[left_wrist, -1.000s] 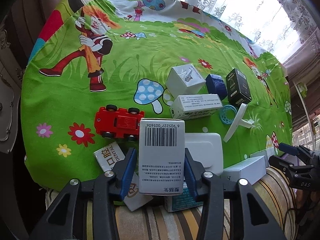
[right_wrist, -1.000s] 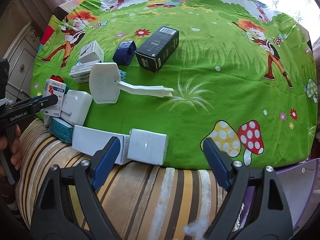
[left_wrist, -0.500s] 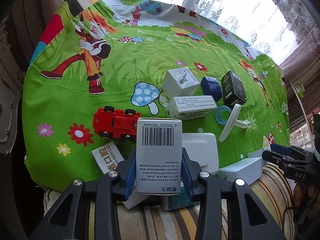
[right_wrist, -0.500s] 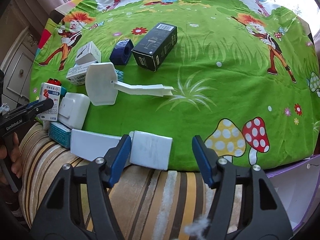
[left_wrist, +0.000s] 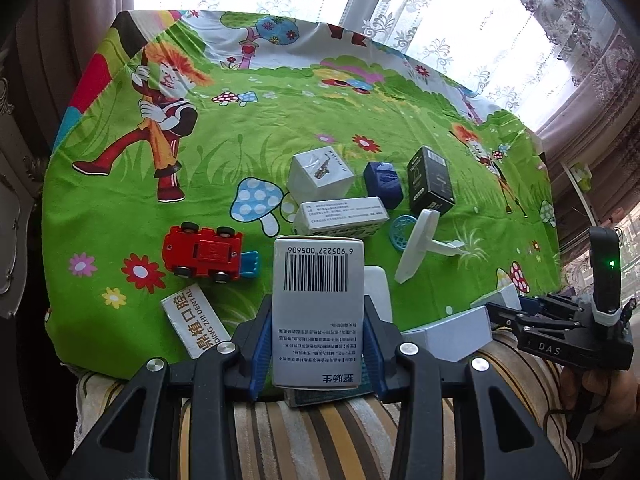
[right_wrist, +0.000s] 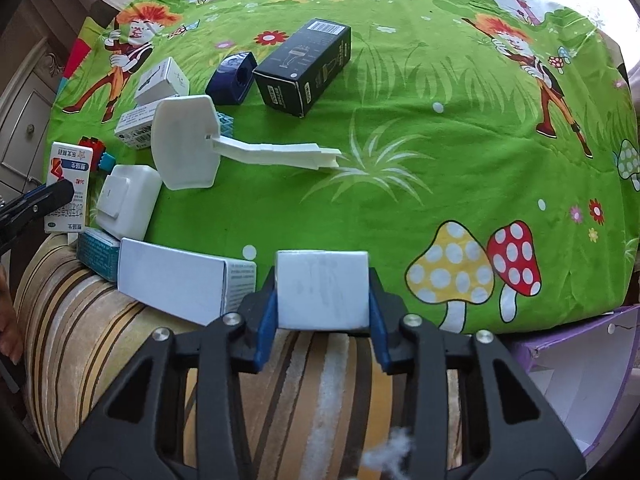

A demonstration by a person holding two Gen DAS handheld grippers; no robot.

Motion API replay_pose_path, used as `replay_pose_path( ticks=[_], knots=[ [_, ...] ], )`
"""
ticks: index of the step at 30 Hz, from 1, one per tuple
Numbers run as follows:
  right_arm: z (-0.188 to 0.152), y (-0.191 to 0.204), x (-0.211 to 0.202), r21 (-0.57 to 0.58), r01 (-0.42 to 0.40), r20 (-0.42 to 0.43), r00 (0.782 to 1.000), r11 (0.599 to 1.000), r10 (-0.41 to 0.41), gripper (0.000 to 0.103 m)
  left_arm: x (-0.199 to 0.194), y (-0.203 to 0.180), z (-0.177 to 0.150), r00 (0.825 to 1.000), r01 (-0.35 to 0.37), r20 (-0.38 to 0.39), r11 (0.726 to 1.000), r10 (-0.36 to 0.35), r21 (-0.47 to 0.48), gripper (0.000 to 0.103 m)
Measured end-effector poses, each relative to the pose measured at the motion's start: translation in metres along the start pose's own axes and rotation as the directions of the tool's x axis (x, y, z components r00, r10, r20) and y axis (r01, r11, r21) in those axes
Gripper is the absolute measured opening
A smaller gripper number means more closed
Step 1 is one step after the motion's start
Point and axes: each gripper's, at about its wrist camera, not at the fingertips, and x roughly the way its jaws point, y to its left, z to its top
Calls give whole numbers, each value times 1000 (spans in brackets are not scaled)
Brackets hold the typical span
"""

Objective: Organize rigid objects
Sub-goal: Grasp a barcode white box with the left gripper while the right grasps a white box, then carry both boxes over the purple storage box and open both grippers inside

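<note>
My left gripper (left_wrist: 318,342) is shut on a grey-white medicine box (left_wrist: 318,308) with a barcode, held upright at the near edge of the green cartoon cloth (left_wrist: 240,152). The same box shows at the left in the right wrist view (right_wrist: 66,188). My right gripper (right_wrist: 322,308) is shut on a small white box (right_wrist: 322,288) at the cloth's near edge. It also shows at the right in the left wrist view (left_wrist: 500,312).
On the cloth lie a red toy car (left_wrist: 202,254), a dental box (left_wrist: 196,320), a white cube box (left_wrist: 320,174), a long white box (left_wrist: 340,216), a blue block (right_wrist: 234,76), a black box (right_wrist: 306,66), a white paddle piece (right_wrist: 188,148), a white adapter (right_wrist: 128,200). A striped cushion (right_wrist: 160,352) lies nearest.
My right gripper moved left and shut on the small white box. My left gripper kept its hold on the medicine box and shifted slightly.
</note>
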Motion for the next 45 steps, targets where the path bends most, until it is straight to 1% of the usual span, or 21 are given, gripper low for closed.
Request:
replay_pose_path(
  ticks=[2,5,11,16,20,27,34,36,39,44,45],
  knots=[
    [-1,-2,-6,5,2,28,1000,1000,-2,43,-4,-7,0,1000,10,6,1000,-10,11,41],
    [-5,-8,-18,30,-21,72,997,999,18,43,-10,-20,-1,999,34,10,999,-35,20,41],
    [-21,-29,-48,80,-26,152,988,996,13,43,-15,-71,-3,995,101,9,990,-102,95,41],
    [-41,-55,-74,120,-16,209,978,993,-10,43,-15,-119,-6,987,161,-14,974,-161,162,40],
    [-66,-89,-97,178,-3,246,968,984,-41,43,-14,-157,-10,980,197,-29,956,-196,219,41],
    [-116,-150,-121,295,58,247,959,954,-135,43,-7,-225,-24,962,273,-95,908,-256,319,40],
    [-162,-194,-123,380,83,211,962,921,-173,44,1,-281,-44,945,326,-170,857,-280,400,40],
    [-173,-202,-122,396,85,199,964,914,-176,43,4,-294,-51,935,352,-203,841,-292,411,40],
    [-188,-212,-121,409,92,186,966,908,-182,43,8,-315,-66,921,383,-252,811,-298,443,40],
    [-203,-229,-125,454,96,184,963,886,-198,43,17,-345,-92,890,439,-343,765,-300,471,41],
    [-204,-232,-126,457,97,186,962,884,-201,43,19,-350,-96,881,453,-364,757,-301,471,41]
  ],
)
